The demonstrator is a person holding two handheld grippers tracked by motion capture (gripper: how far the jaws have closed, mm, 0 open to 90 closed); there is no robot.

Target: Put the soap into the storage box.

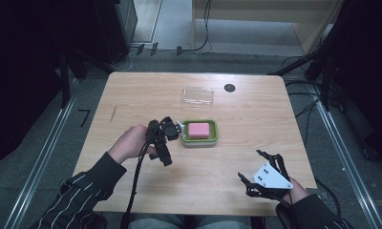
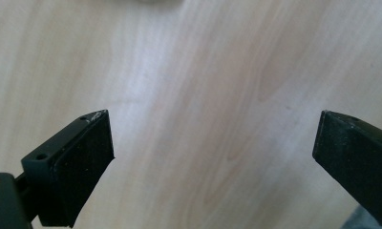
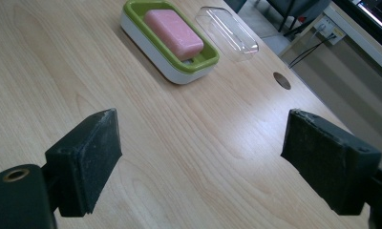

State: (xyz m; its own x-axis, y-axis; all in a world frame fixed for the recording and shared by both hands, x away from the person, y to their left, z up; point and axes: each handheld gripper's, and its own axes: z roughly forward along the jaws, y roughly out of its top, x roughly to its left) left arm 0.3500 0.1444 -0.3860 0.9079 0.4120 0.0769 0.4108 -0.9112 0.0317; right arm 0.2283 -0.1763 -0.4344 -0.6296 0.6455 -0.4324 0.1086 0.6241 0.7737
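Note:
A pink soap bar (image 1: 198,129) lies in a green and white soap dish (image 1: 215,137) at the middle of the wooden table (image 1: 141,95). The dish's clear lid (image 1: 197,95) lies apart, behind it. My left gripper (image 1: 166,143) hangs just left of the dish, pointing down; in its own view the left gripper (image 2: 213,126) is open over bare wood. My right gripper (image 1: 249,164) rests near the front right corner. The right gripper (image 3: 201,126) is open and empty, facing the soap (image 3: 174,33), the dish (image 3: 148,47) and the lid (image 3: 229,33) farther off.
A small black round hole (image 1: 229,88) sits in the tabletop right of the lid, and the same hole (image 3: 281,80) appears in the right gripper view. Dark floor, cables and metal rails surround the table.

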